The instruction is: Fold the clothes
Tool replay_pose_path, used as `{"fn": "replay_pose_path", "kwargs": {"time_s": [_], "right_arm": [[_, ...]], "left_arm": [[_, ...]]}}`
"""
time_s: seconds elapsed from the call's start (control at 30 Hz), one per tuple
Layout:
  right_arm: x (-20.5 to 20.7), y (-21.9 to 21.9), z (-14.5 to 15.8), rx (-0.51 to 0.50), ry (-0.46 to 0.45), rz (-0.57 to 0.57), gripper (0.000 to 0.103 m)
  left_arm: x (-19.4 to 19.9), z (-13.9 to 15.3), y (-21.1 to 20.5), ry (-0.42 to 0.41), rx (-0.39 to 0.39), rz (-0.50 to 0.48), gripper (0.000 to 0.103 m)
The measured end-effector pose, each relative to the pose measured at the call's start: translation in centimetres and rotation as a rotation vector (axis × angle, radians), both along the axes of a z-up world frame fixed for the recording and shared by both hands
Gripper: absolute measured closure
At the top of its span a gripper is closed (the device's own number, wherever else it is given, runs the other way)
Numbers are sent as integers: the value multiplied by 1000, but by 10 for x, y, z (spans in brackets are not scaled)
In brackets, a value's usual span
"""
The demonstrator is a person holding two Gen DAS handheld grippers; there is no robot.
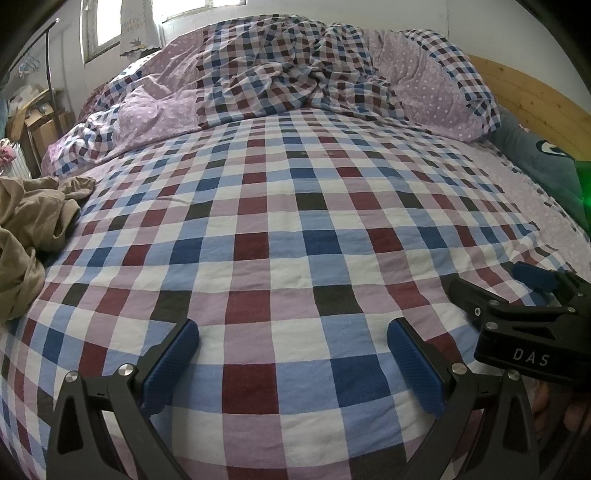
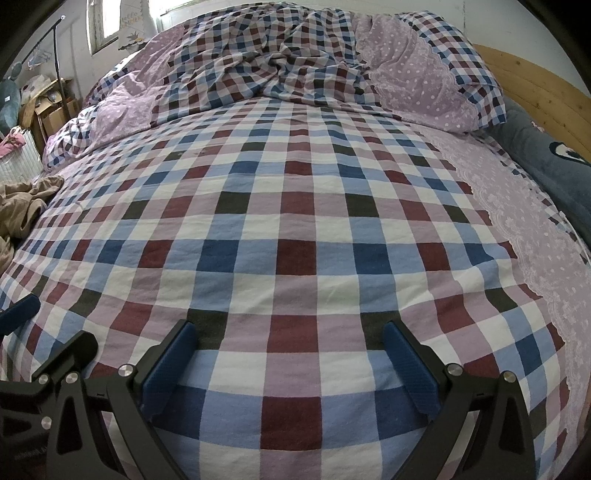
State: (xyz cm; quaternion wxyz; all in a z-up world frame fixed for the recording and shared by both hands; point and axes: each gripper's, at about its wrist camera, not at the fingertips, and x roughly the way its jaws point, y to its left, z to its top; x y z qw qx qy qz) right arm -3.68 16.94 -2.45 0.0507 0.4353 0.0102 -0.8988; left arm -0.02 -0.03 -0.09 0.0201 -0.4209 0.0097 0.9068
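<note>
Clothes to fold amount to one crumpled tan garment [image 1: 27, 229], lying in a heap at the left edge of the bed, well apart from both grippers; the right wrist view catches only a corner of it at far left [image 2: 22, 206].

Nearest the left camera, the left gripper [image 1: 293, 363] hangs just over the checked bedsheet [image 1: 295, 236] with its blue-padded fingers [image 1: 171, 365] spread wide and nothing between them. Just beside it on the right sits the right gripper [image 1: 533, 295], its black body marked with the letters DAS; from this side its blue fingertip shows, but the gap is not clear. Its own camera settles that: the right gripper [image 2: 290, 369] has its fingers [image 2: 410, 369] spread apart over the same sheet, holding nothing. Part of the left gripper's black frame and one blue pad show at that view's lower left.

Further out, the sheet lies fairly flat across the middle of the bed, with a lilac lace-printed band [image 2: 517, 221] along its right side. Beyond it, a rumpled checked duvet [image 1: 280, 74] with a dotted lilac underside is bunched across the far end. A dotted pillow [image 1: 439, 88] leans at far right, near a wooden headboard [image 1: 532, 99] and a dark blue cushion [image 1: 535, 155]. Far left stand cardboard boxes [image 1: 40, 125] and a clothes rail [image 1: 48, 55], with a window [image 1: 103, 26] behind.
</note>
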Motion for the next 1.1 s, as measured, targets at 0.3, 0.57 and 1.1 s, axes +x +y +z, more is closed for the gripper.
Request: {"fn": "replay_pose_path", "kwargs": {"time_s": [0.3,0.57,1.1], "right_arm": [[-4,0,-1,-2,-3,-5,0],[-2,-3,2,-7,4,11,0],[26,-60,21,-16,95,270,0]], "left_arm": [[3,6,-5,-3,61,-24,1],[5,37,-52,70,71,71,16],[11,81,-230,206,80,385,25]]}}
